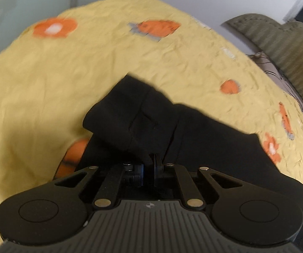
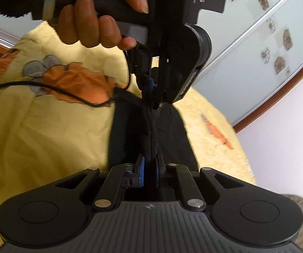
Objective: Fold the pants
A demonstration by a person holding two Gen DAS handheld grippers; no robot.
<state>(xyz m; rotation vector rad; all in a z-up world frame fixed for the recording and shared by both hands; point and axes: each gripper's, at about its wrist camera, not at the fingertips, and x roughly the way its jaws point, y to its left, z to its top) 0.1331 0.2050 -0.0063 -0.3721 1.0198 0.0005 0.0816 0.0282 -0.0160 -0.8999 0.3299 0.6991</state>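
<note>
Black pants (image 1: 151,116) lie partly folded on a yellow bed sheet (image 1: 46,80) with orange flowers. My left gripper (image 1: 149,158) is shut on an edge of the pants, and the cloth bunches ahead of its fingers. In the right wrist view, my right gripper (image 2: 150,160) is shut on a thick fold of the pants (image 2: 151,135). A taut strip of black cloth runs from it up to the left gripper (image 2: 151,88), which a person's hand (image 2: 96,27) holds just above.
A thin black cable (image 2: 46,88) trails across the sheet at the left. A grey-green ribbed chair (image 1: 284,48) stands past the bed's right edge. A glass-fronted wardrobe (image 2: 256,42) and a white wall border the bed.
</note>
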